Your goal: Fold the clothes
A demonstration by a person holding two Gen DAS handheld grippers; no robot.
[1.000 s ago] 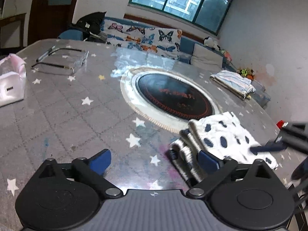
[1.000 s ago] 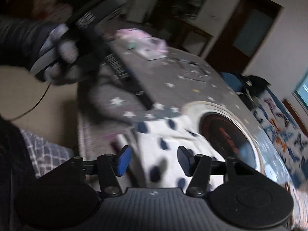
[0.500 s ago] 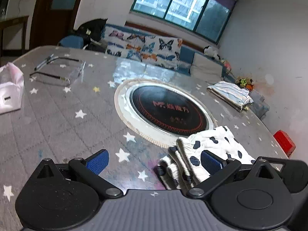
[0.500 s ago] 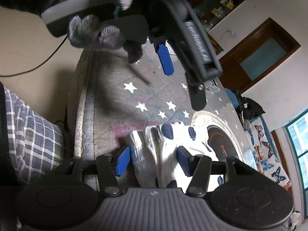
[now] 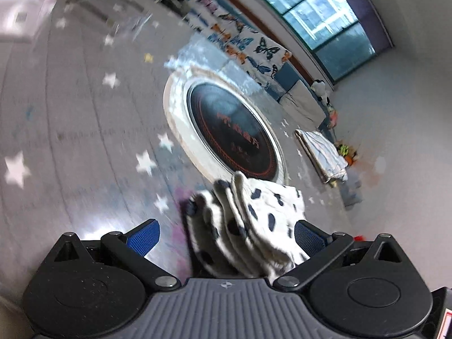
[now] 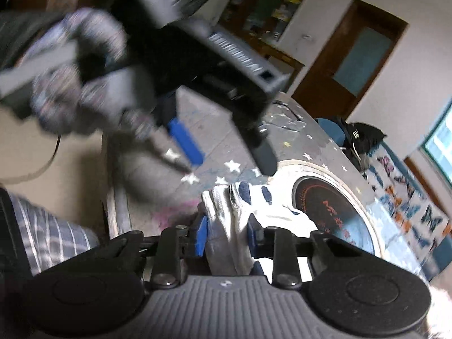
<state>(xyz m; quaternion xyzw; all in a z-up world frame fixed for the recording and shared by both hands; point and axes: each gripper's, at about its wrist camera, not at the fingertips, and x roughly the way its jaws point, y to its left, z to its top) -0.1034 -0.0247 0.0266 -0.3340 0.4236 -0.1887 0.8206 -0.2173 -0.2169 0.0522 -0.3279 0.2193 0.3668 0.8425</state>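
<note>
A folded white garment with dark blue spots (image 5: 248,223) lies on the grey star-patterned table (image 5: 70,118) near its front edge. My left gripper (image 5: 226,238) is open, its blue pads on either side of the garment's stacked folds. In the right wrist view the same garment (image 6: 234,226) sits between my right gripper's (image 6: 227,238) pads, which are closed in on a bunched edge of it. The left gripper (image 6: 223,152), held by a gloved hand, shows above the table in the right wrist view, blurred.
A round black hotplate (image 5: 231,132) is set in the table's middle. A folded striped cloth (image 5: 322,152) lies at the far right edge. A pink-white box (image 5: 22,14) and a clear tray (image 5: 104,14) sit far left. A butterfly-print sofa (image 5: 245,45) stands behind.
My right gripper has closed from open onto the garment's edge. My left gripper has tilted and moved in so the folded stack lies between its pads.
</note>
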